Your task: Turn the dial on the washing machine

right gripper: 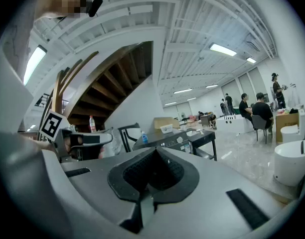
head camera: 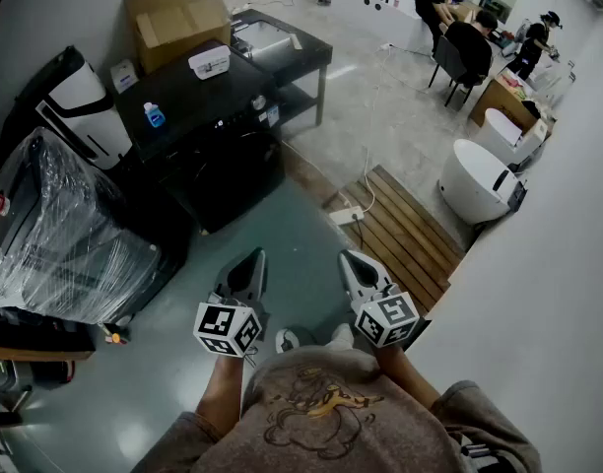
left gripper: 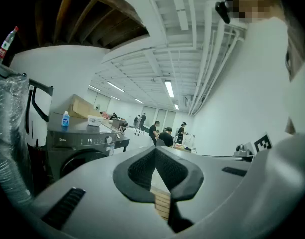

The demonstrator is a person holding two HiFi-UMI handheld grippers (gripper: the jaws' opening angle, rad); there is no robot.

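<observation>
The dark washing machine (head camera: 228,161) stands ahead and to the left of me, with a blue bottle (head camera: 155,115) and a white box (head camera: 209,62) on its top. Its round dial (left gripper: 108,140) shows on the control panel in the left gripper view, and small and far off as the dial (right gripper: 179,140) in the right gripper view. My left gripper (head camera: 250,262) and right gripper (head camera: 354,261) hover side by side over the floor, well short of the machine. Both are shut and hold nothing. The left gripper's (left gripper: 155,150) and the right gripper's (right gripper: 153,150) jaws meet at their tips.
A plastic-wrapped appliance (head camera: 55,235) stands at the left, and a cardboard box (head camera: 178,23) and a black table (head camera: 292,57) behind the machine. Wooden decking (head camera: 405,235) and a power strip (head camera: 346,215) lie to the right. White tubs (head camera: 479,180) and seated people (head camera: 469,37) are farther off.
</observation>
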